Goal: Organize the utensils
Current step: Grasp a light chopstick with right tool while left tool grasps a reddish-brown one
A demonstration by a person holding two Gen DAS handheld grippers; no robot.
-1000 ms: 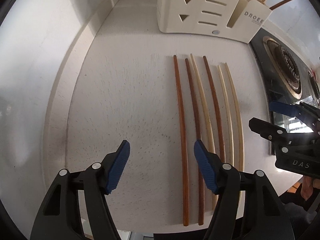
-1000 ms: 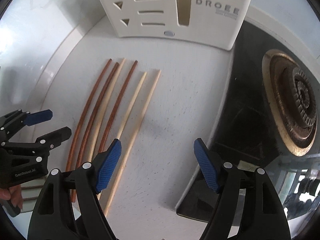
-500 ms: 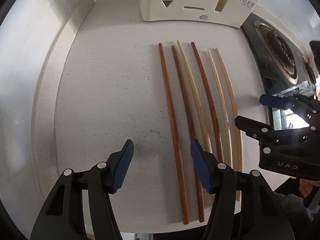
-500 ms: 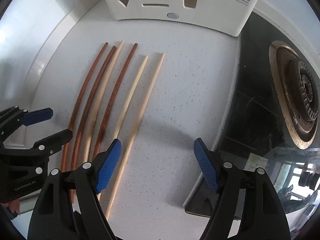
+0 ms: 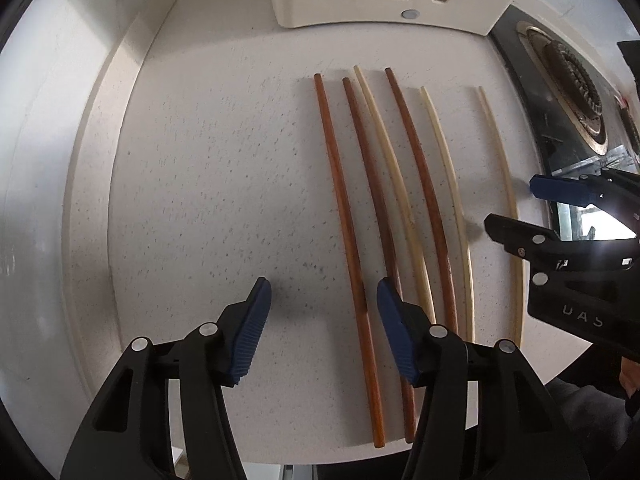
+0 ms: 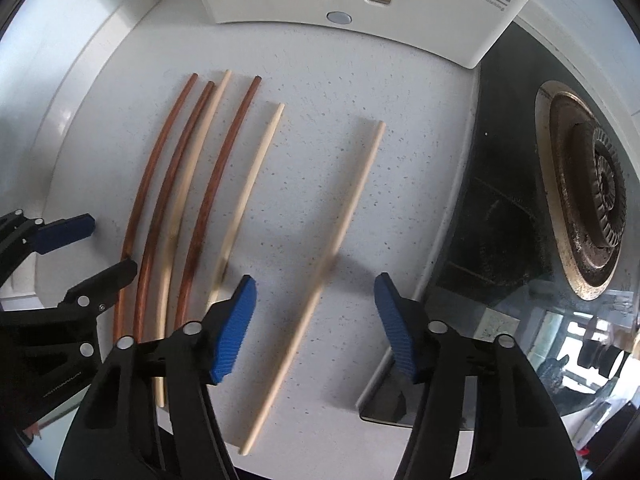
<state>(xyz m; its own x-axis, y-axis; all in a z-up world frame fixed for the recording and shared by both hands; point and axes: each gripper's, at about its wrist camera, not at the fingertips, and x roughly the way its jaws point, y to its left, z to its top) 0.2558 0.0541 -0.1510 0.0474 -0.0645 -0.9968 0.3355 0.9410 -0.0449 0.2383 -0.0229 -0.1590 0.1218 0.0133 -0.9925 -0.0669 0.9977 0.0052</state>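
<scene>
Left wrist view: left gripper point(image 5: 324, 300) points down over the counter point(image 5: 208, 184), jaws apart and just been closing, pads clear of the dark chopstick point(image 5: 348, 240) that runs between them toward 12 o'clock. 5 more chopsticks lie toward 3 o'clock. Right wrist view: right gripper point(image 6: 316, 300), jaws also parted and just been closing, straddles 1 pale chopstick point(image 6: 320, 276) without touching it; that stick lies apart from the others. Holder point(image 6: 420, 12) stands at 12 o'clock.
</scene>
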